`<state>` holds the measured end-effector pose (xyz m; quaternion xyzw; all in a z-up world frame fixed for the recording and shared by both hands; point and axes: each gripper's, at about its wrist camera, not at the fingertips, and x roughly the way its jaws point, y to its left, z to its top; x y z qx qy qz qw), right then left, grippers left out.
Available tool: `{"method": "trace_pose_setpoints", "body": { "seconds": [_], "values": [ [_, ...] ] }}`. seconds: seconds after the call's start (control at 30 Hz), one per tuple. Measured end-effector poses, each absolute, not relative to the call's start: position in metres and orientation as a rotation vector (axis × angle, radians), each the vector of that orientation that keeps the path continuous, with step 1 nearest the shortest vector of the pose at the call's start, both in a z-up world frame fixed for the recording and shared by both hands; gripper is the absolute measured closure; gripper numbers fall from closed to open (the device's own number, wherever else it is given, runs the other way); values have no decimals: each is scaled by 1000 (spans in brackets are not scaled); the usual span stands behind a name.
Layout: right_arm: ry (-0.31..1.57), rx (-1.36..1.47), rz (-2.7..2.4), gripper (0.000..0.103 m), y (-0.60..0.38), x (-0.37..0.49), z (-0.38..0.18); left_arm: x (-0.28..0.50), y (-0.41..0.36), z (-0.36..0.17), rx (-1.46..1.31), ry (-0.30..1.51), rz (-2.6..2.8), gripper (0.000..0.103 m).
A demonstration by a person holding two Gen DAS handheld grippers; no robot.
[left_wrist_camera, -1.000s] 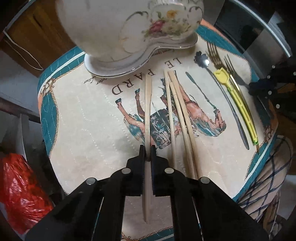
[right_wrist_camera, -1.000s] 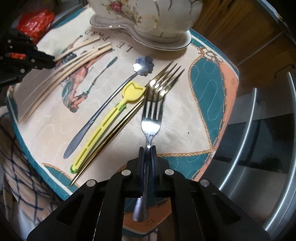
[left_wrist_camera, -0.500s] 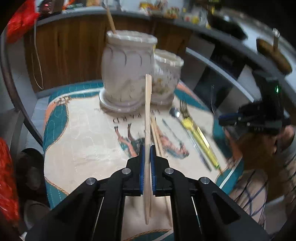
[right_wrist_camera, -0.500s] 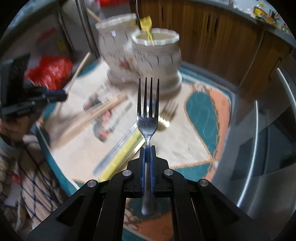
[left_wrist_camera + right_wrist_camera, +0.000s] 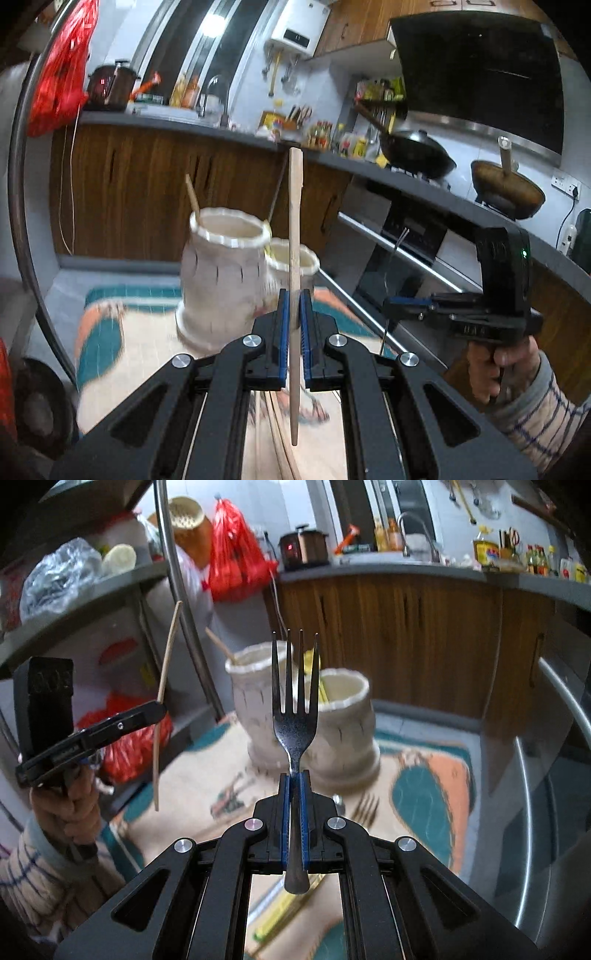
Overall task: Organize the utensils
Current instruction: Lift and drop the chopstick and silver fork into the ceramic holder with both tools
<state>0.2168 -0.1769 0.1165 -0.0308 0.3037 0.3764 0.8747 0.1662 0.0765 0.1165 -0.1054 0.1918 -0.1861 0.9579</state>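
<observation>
My left gripper [image 5: 294, 306] is shut on a wooden chopstick [image 5: 295, 221] and holds it upright, well above the mat. My right gripper [image 5: 294, 786] is shut on a silver fork [image 5: 295, 716], tines up. A white double ceramic holder [image 5: 221, 280] stands ahead on the patterned mat [image 5: 140, 343]; a chopstick sticks out of its taller pot, and the shorter pot [image 5: 343, 720] holds a yellow utensil. The right gripper also shows in the left wrist view [image 5: 391, 304], and the left gripper in the right wrist view [image 5: 159, 709] with its chopstick [image 5: 166, 686].
A gold fork [image 5: 365, 806] and a yellow utensil [image 5: 284, 908] lie on the mat [image 5: 424, 797] below my right gripper. More chopsticks [image 5: 280, 435] lie under my left gripper. Wooden cabinets, a counter, woks and red bags [image 5: 229, 554] surround the table.
Both grippers have lifted their utensils off the mat and tilted up from looking down at the mat to looking level at the holder. The chopstick and fork now stand upright.
</observation>
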Motion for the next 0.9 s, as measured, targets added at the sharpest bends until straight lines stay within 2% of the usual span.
{"method": "trace_pose_setpoints", "body": {
  "seconds": [0.7, 0.9],
  "values": [
    [413, -19, 794, 97, -158, 265, 182, 227, 86, 176, -252, 111, -245, 98],
    [378, -26, 768, 97, -145, 282, 186, 256, 82, 167, -227, 68, -135, 98]
  ]
}}
